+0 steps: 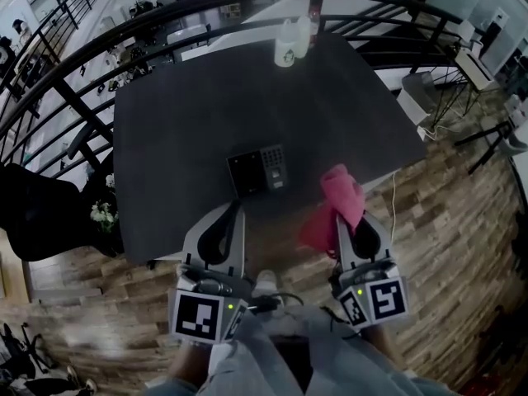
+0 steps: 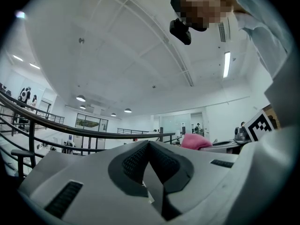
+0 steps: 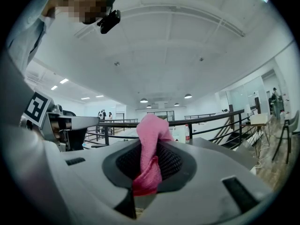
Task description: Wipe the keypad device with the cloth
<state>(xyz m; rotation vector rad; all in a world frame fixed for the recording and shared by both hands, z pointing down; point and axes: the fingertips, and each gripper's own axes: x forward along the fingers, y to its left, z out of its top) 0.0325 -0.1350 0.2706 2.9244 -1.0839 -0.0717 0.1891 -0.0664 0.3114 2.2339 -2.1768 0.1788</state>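
Right gripper (image 3: 147, 165): fingers (image 3: 176, 161) pinched tight on a soft pink fabric cloth (image 3: 151, 130), with a bunch of it flopping out past the tips. Left gripper (image 2: 149, 149): fingers pressed together on nothing.

The cloth looks light and limp, so I'd guess it folds over unless it's pressed flat. A hold near one end seems fine.

The flat black keypad device (image 1: 260, 172) lies on the dark grey table (image 1: 165, 139) just ahead of both grippers, touching neither.

Only the head view shows the device. Both gripper views tilt up at the ceiling, though the right one shows the pinch on the cloth nicely.
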